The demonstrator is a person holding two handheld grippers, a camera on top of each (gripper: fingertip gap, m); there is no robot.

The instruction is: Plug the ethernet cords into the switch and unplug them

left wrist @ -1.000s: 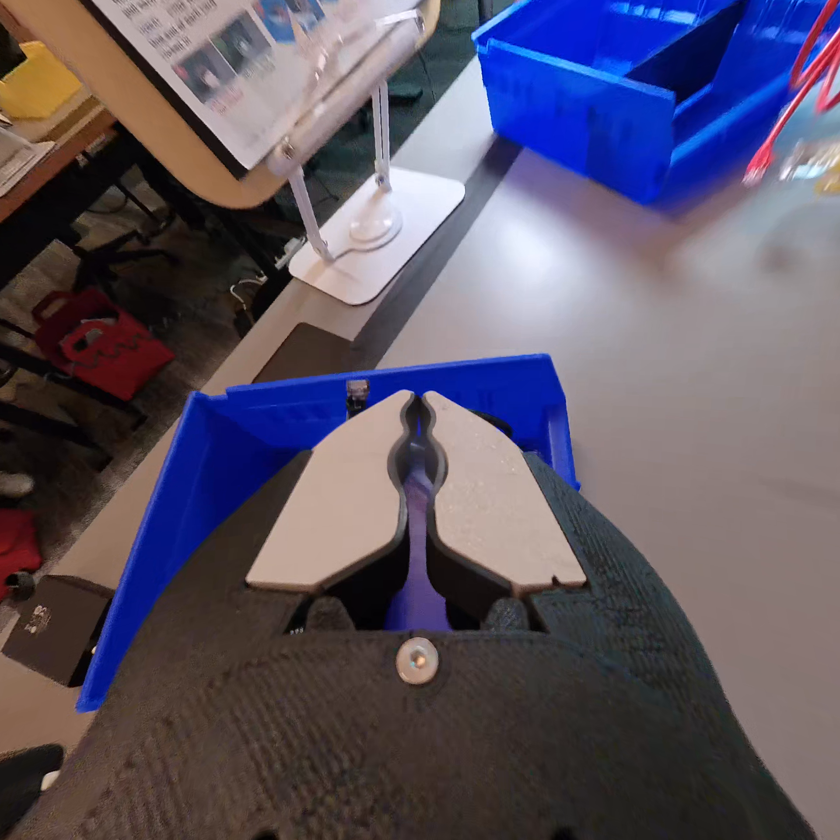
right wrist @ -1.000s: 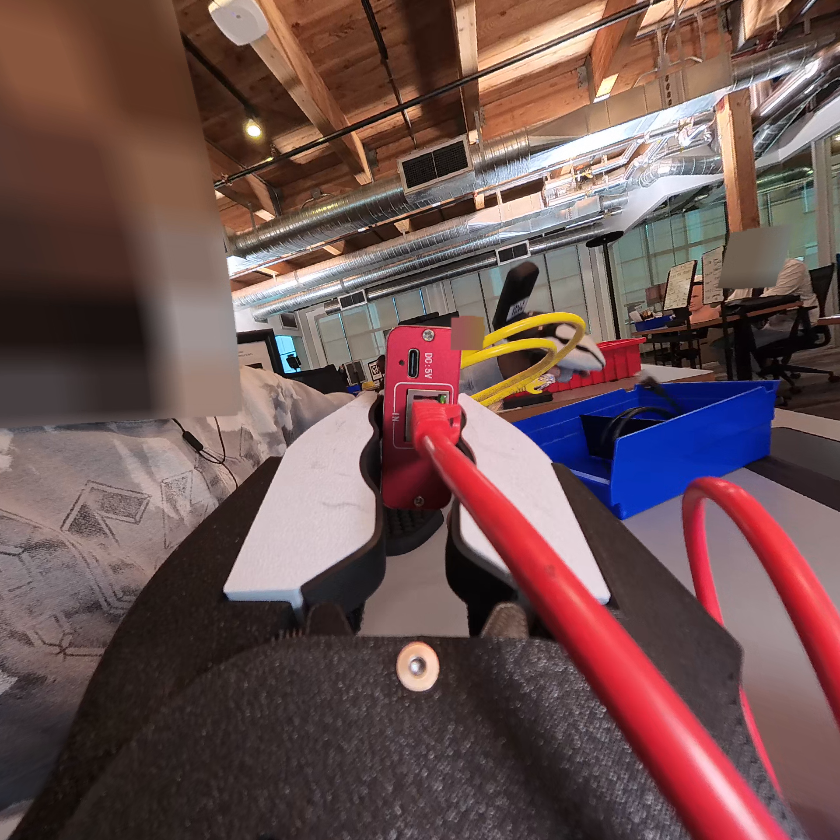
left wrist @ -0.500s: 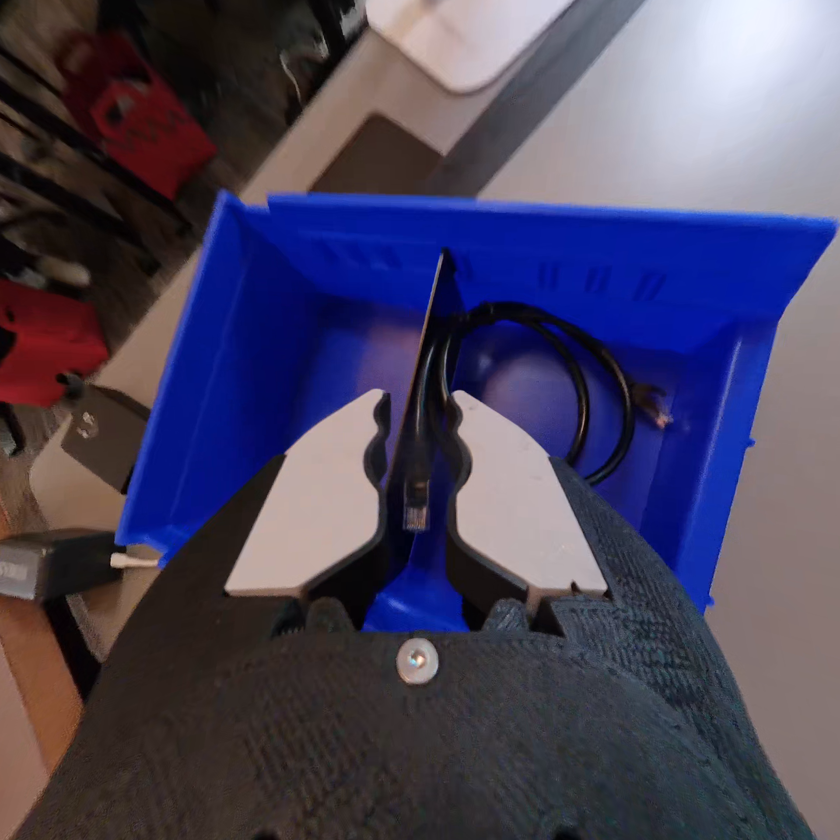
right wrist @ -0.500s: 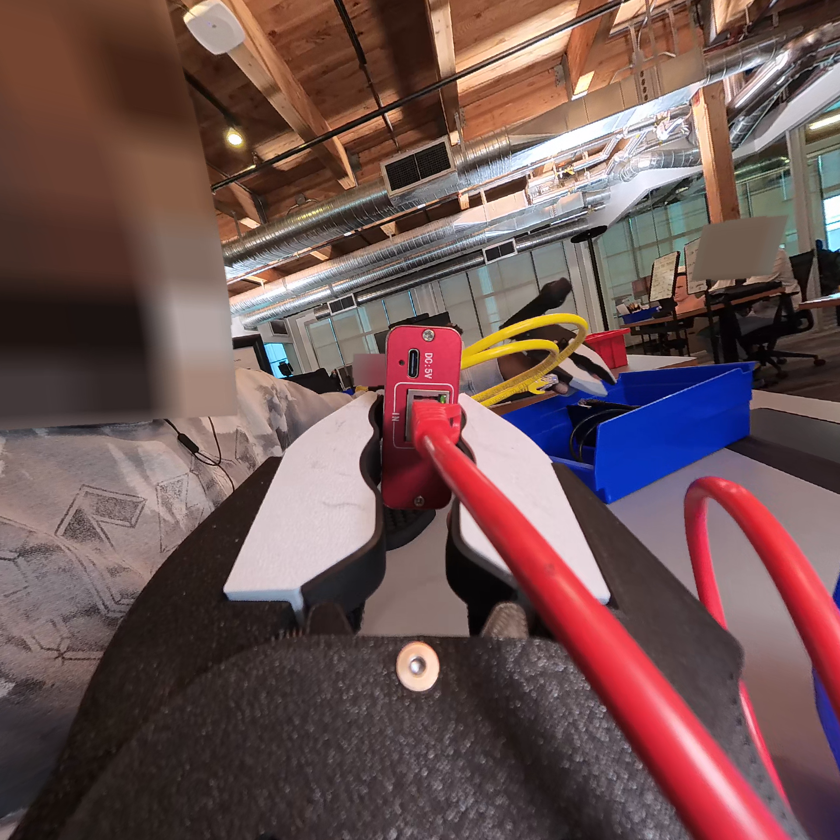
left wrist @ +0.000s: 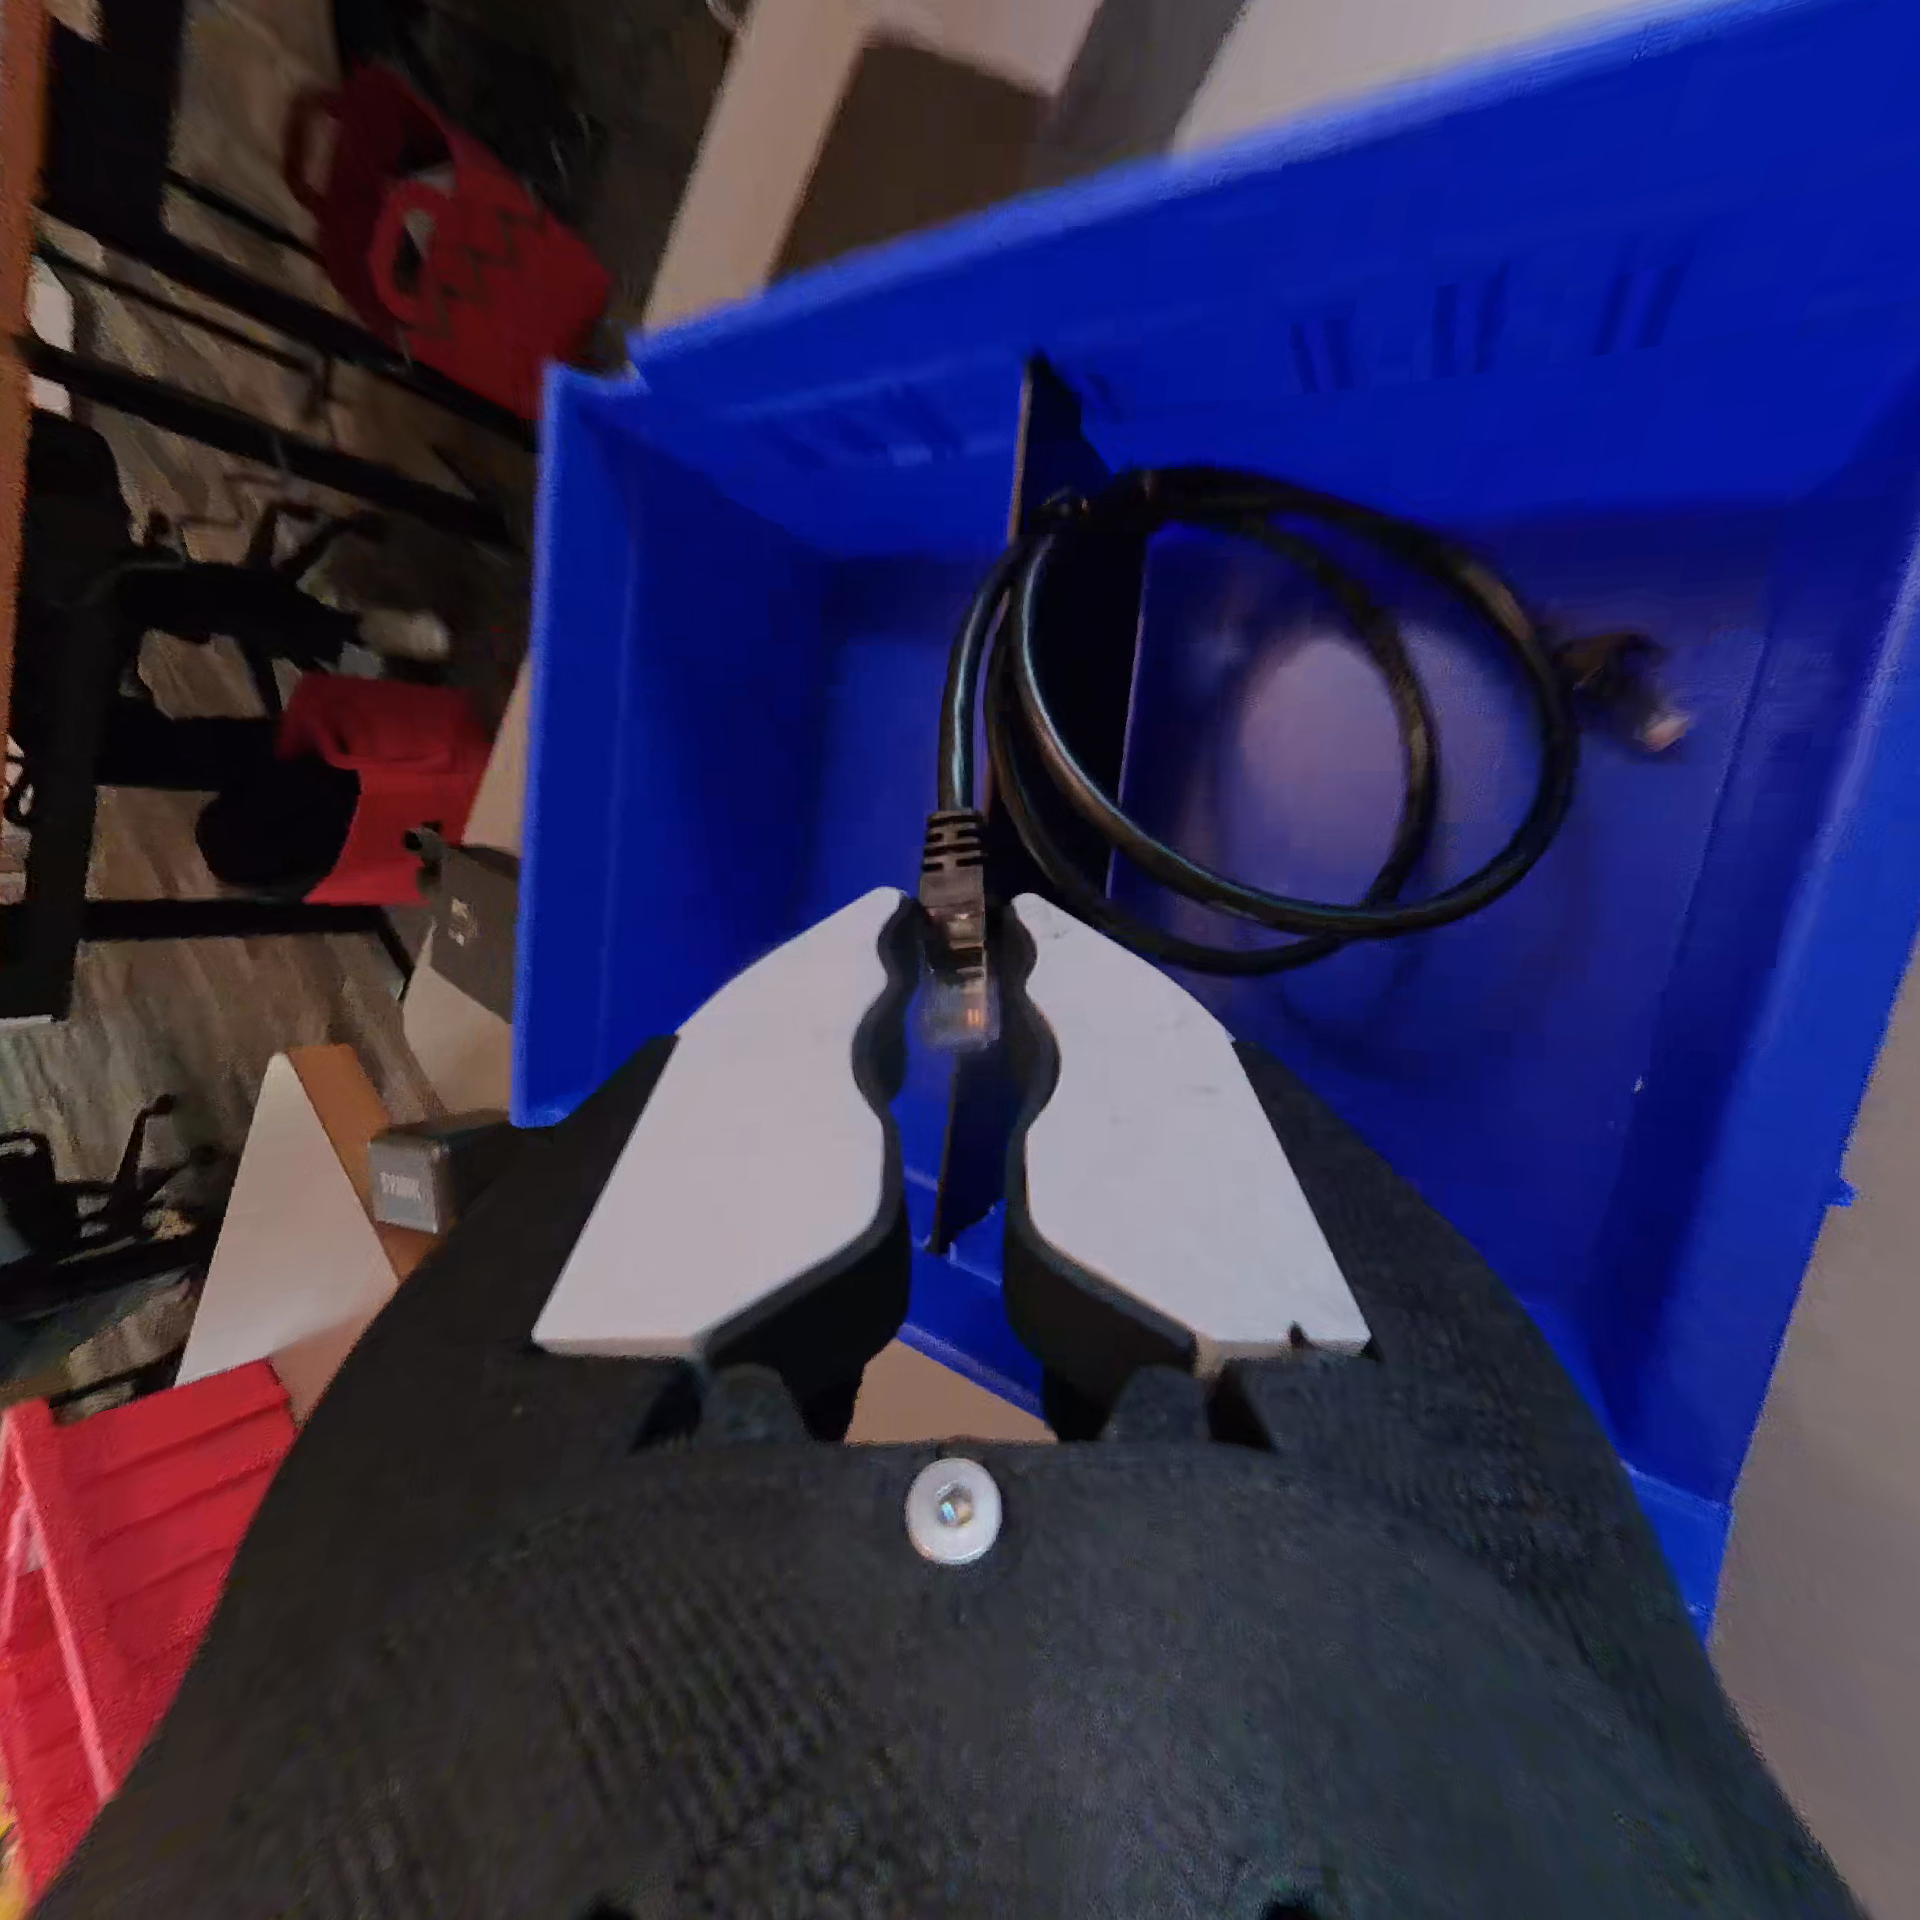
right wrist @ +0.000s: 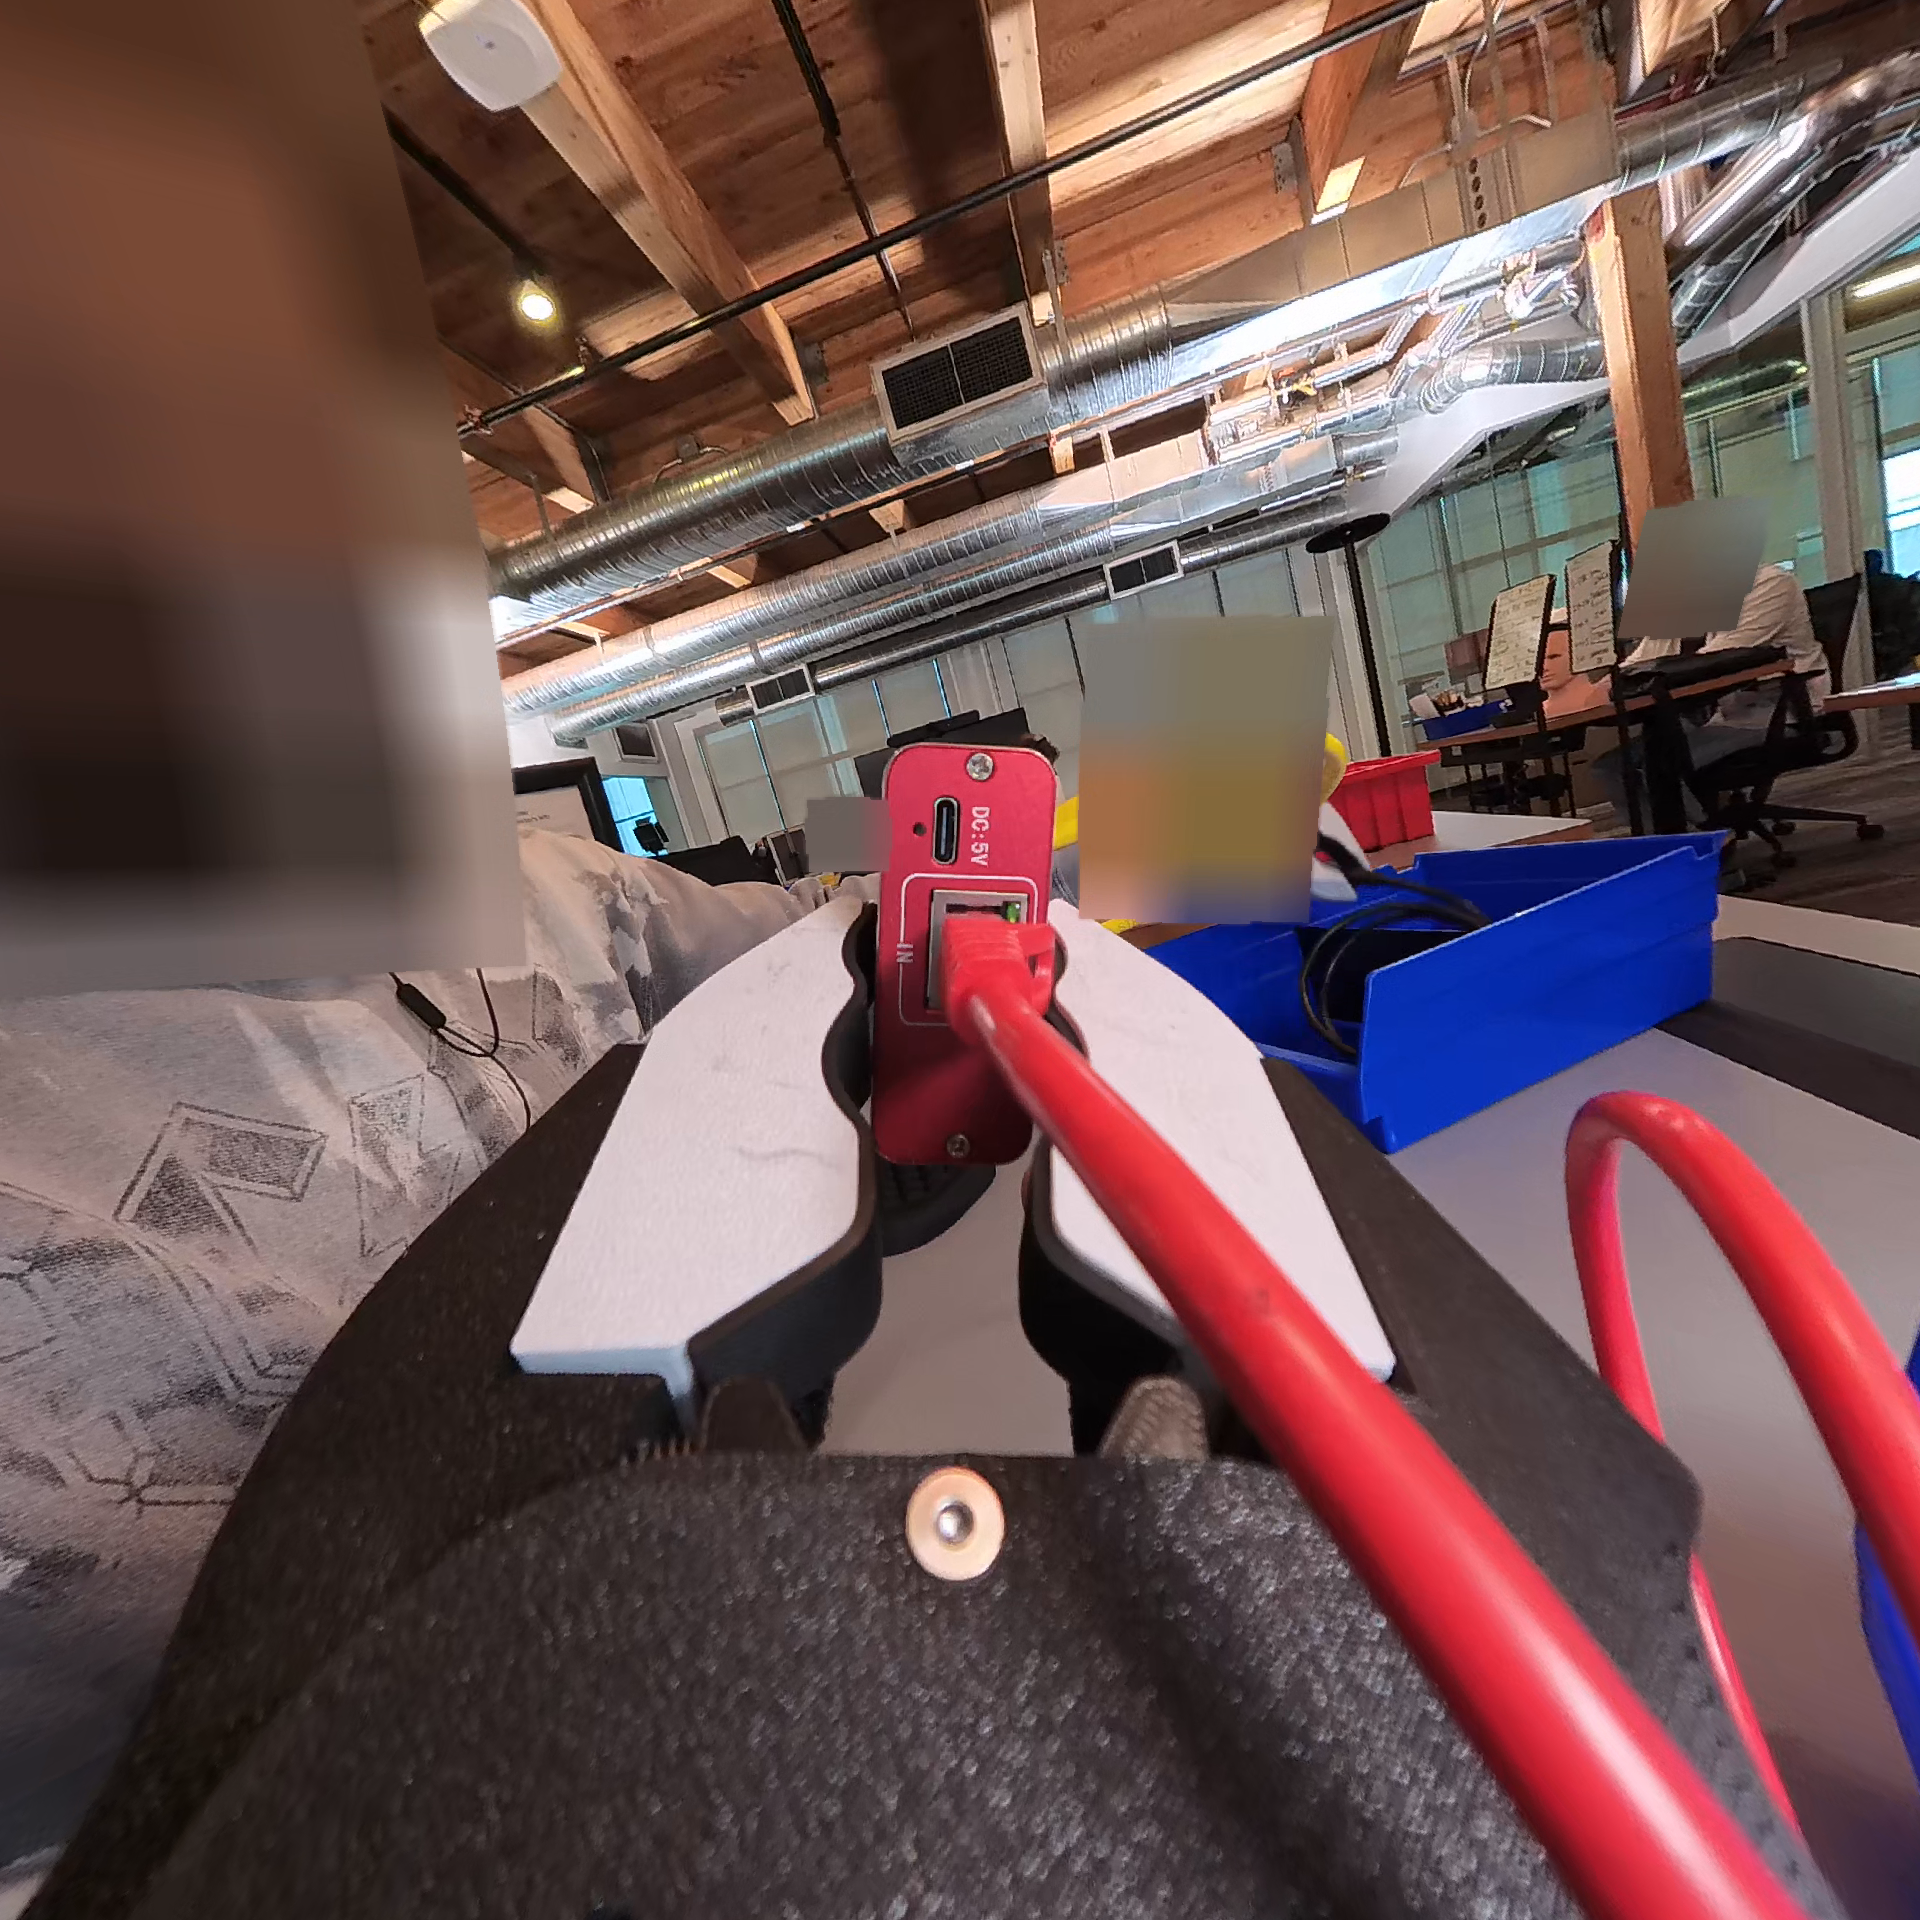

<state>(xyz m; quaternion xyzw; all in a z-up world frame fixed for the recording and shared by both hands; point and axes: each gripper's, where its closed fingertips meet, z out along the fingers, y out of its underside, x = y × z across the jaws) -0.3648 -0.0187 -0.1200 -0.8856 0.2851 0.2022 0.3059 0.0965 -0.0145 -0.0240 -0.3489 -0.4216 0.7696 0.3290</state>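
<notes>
In the left wrist view my left gripper [left wrist: 956,935] hangs over a blue bin [left wrist: 686,727]. Its jaws stand narrowly apart around the plug [left wrist: 951,966] of a black ethernet cord [left wrist: 1351,904], with a thin gap still showing on the right side. The cord lies coiled over the bin's divider. In the right wrist view my right gripper [right wrist: 961,914] is shut on a red switch [right wrist: 966,831] held upright. A red ethernet cord [right wrist: 1195,1226] is plugged into the switch's port and loops off to the right.
The blue bin [right wrist: 1538,966] with the black cord stands on the grey table [right wrist: 1507,1143] to the right of the switch. A red bin [left wrist: 104,1558] sits at the lower left. A person's patterned sleeve [right wrist: 260,1143] fills the left. Desks and chairs stand far behind.
My left gripper went from shut to open, tipped down over the blue bin, and its tips now bracket the black plug. My right gripper kept hold of the switch, barely moving.
</notes>
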